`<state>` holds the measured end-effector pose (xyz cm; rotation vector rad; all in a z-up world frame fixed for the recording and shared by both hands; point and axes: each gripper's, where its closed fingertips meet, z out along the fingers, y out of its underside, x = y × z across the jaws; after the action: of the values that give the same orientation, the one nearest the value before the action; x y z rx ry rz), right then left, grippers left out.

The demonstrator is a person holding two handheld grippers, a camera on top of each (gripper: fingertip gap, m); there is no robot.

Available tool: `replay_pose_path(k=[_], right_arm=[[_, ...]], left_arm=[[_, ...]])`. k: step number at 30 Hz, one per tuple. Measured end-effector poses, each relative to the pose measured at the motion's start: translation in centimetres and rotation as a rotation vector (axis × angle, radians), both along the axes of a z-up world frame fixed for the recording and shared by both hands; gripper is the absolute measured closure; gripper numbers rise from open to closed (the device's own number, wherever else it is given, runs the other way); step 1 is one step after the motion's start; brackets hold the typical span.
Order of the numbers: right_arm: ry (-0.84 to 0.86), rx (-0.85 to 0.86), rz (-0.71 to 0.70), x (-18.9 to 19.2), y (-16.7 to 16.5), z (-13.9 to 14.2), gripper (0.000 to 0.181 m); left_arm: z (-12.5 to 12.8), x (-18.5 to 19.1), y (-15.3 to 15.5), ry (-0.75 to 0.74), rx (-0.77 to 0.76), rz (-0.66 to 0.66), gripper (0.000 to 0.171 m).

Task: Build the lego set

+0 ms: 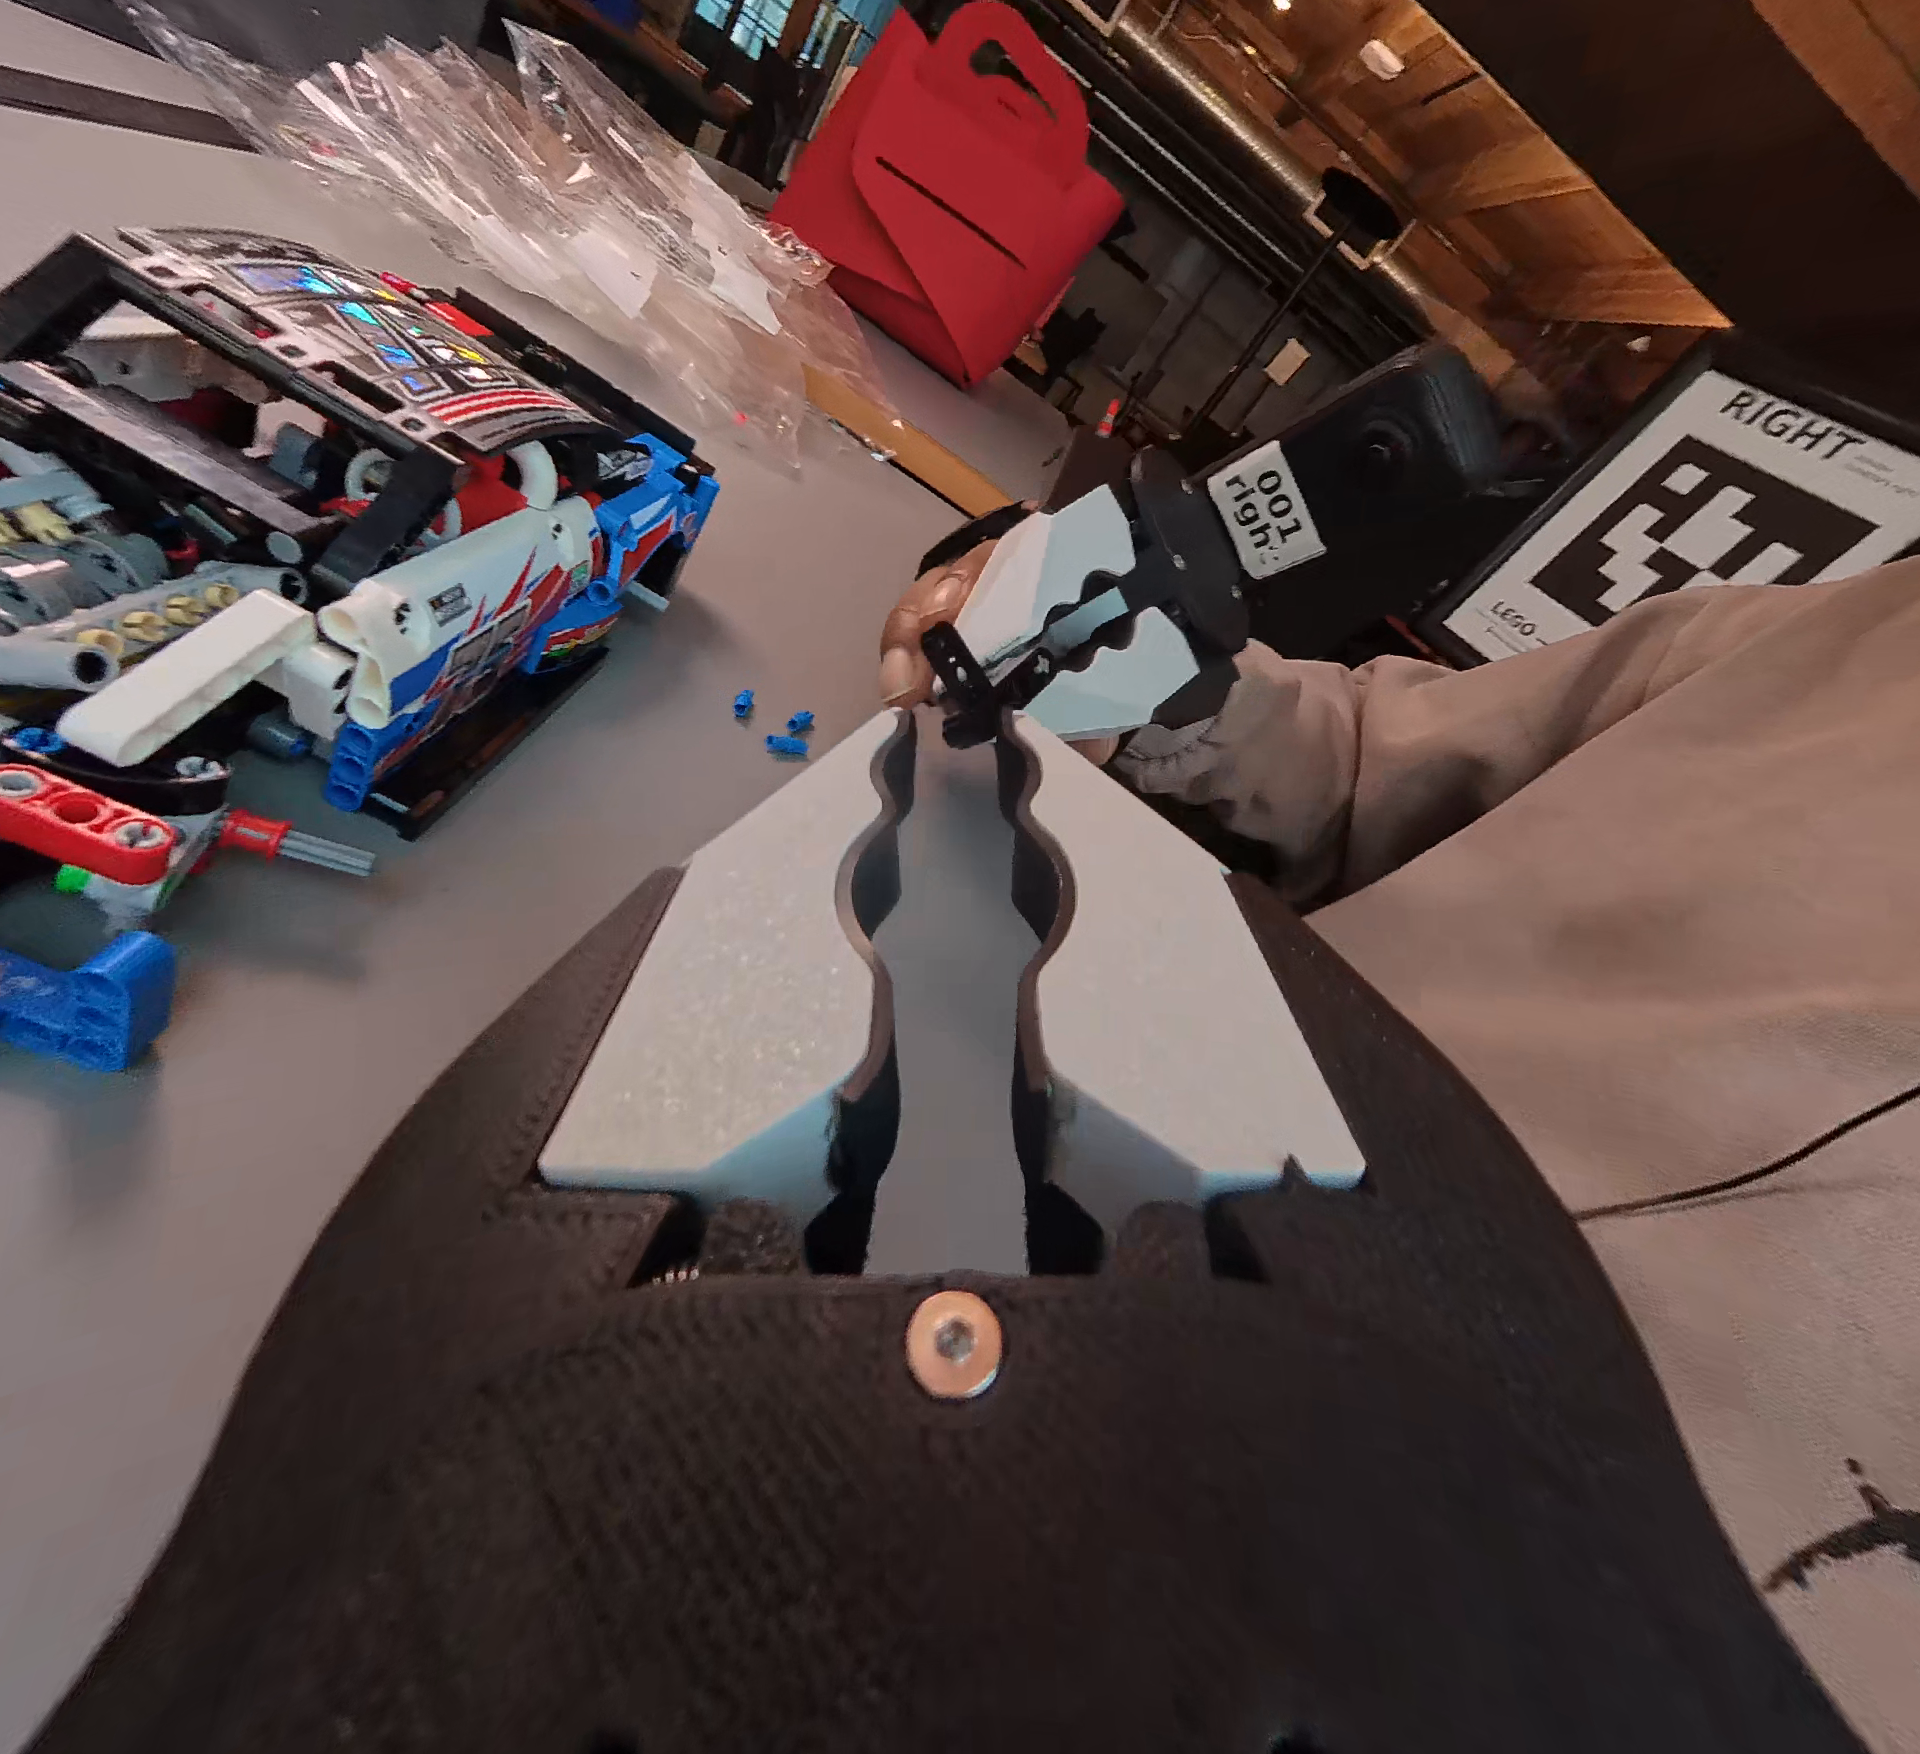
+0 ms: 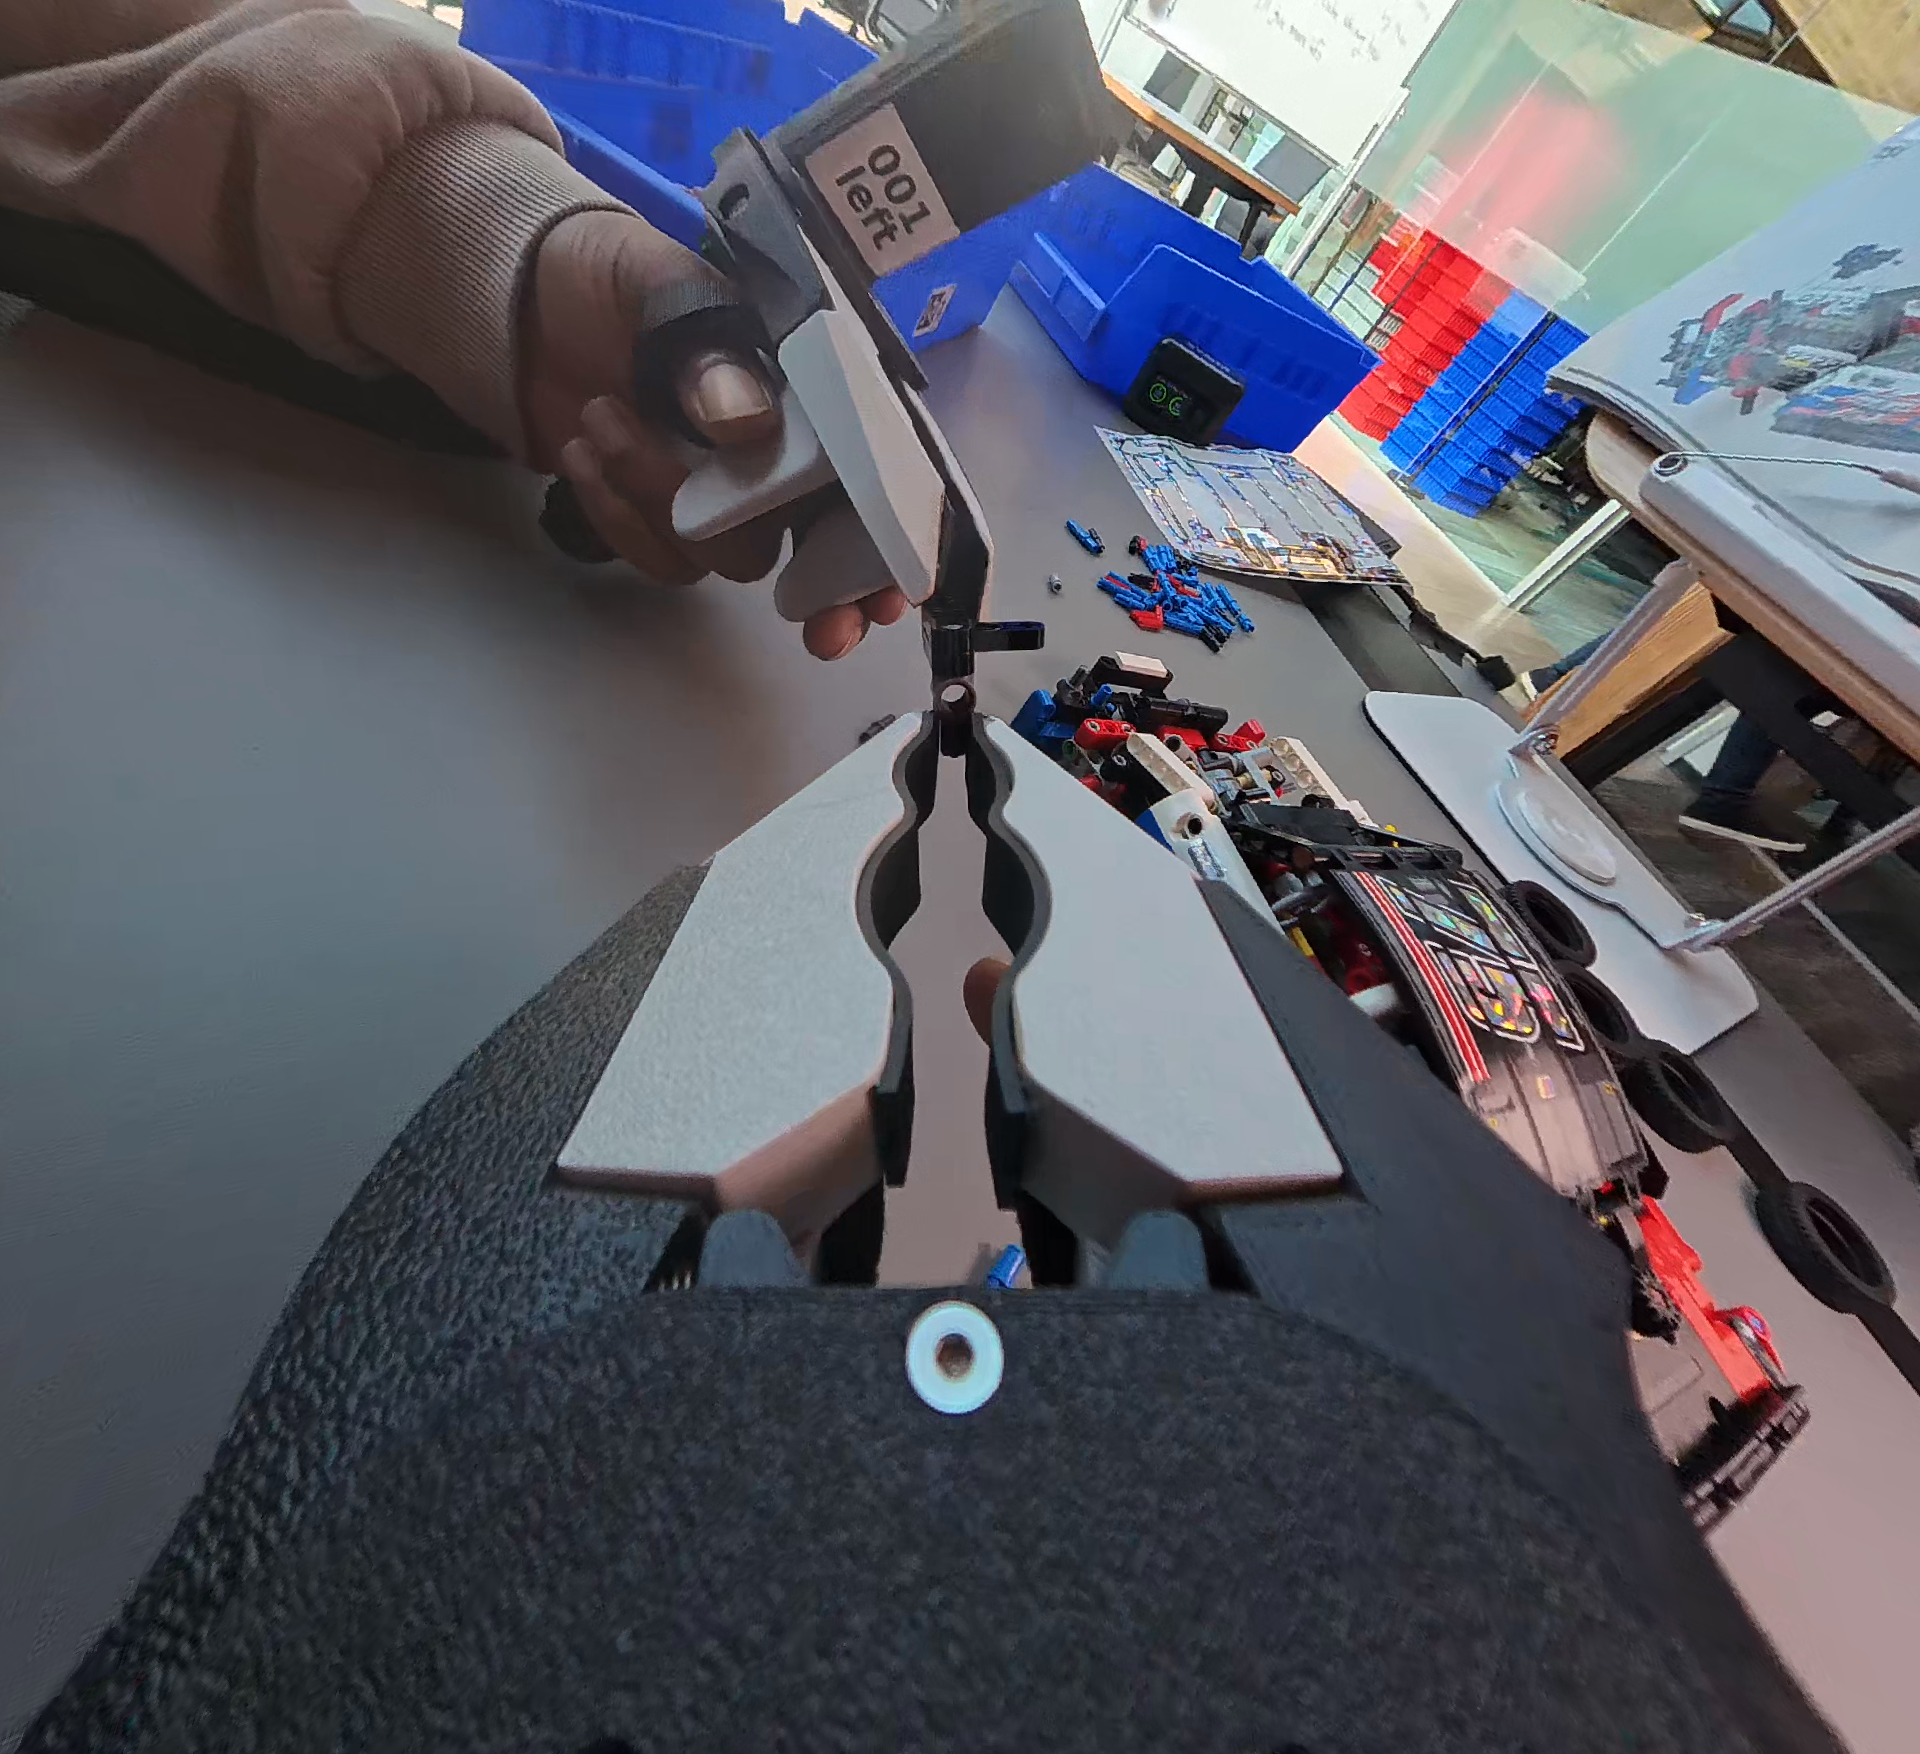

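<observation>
The right claw (image 2: 951, 736) pinches a small black connector (image 2: 953, 709) that the left claw (image 2: 948, 598) also grips, above the worktop (image 2: 312, 769). The car (image 1: 343, 561) looks mostly built; loose pins (image 2: 1179, 598) and tyres (image 2: 1683, 1096) remain.

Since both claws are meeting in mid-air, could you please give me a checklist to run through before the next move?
1. Right claw shut on its black part: ok, the tips pinch it.
2. Left claw firmly holding the black connector: cannot tell, its tips are seen side-on.
3. The two pieces meeting: ok, they touch end to end between the claws.
4. Pieces fully seated together: cannot tell, the joint is too small.
5. Lego car out of the way: ok, it stands off to one side on the table.
6. Spare blue pins within reach: ok, lying loose near the claws.
</observation>
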<state>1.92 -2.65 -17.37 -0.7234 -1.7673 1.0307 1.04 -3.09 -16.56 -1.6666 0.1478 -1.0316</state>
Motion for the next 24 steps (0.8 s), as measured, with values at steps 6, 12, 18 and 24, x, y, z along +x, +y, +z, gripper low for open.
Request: replay_pose_path(k=[6, 12, 18, 24], right_arm=[[-0.038, 0.223, -0.19, -0.9, 3.1, -1.7, 0.18], [-0.058, 0.43, -0.196, -1.4, 1.8, -3.0, 0.179], [-0.037, 0.439, -0.166, -1.3, 1.1, -2.9, 0.179], [-0.019, 0.457, -0.17, -1.3, 1.2, -2.8, 0.18]], left_arm=[[-1.9, -1.8, 1.2, 0.31, -0.006, 0.184, 0.14], [-3.7, -0.9, 2.2, 0.423, -0.06, 0.197, 0.125], [-3.5, 0.4, 1.6, 0.376, -0.046, 0.111, 0.142], [-3.6, 0.0, 1.6, 0.406, -0.036, 0.123, 0.148]])
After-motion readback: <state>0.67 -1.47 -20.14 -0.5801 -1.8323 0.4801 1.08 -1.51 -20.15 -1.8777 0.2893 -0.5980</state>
